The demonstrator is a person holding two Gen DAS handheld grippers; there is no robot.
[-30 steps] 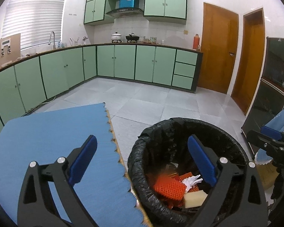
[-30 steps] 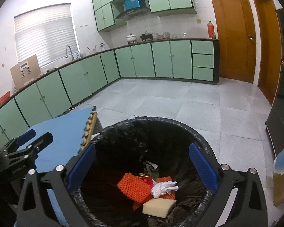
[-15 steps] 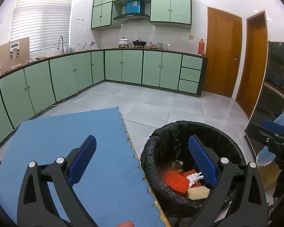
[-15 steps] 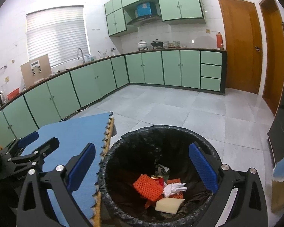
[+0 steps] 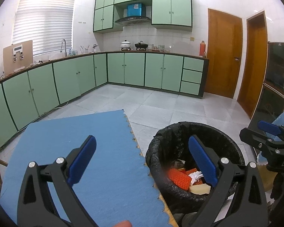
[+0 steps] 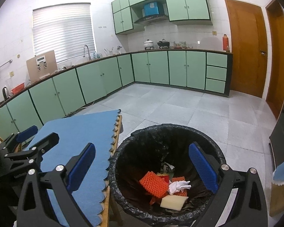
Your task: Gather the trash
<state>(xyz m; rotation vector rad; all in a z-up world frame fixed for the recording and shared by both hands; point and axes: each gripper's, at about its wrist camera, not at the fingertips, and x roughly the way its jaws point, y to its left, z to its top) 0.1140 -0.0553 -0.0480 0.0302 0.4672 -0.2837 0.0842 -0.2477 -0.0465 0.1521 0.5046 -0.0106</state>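
My left tongs [image 5: 140, 160] gape wide and empty over the blue mat [image 5: 89, 151] on the counter, where I see little left to pick up. My right tongs [image 6: 142, 164], equally wide and empty, hang above the bin [image 6: 123, 147] just beside, its trash [image 6: 153, 184] lying inside, nothing blocking.

One bin [image 6: 168, 132], two hand-held grippers [image 5: 142, 157] [image 6: 142, 162], two wooden doors [image 5: 224, 54], one blue mat [image 5: 96, 151].
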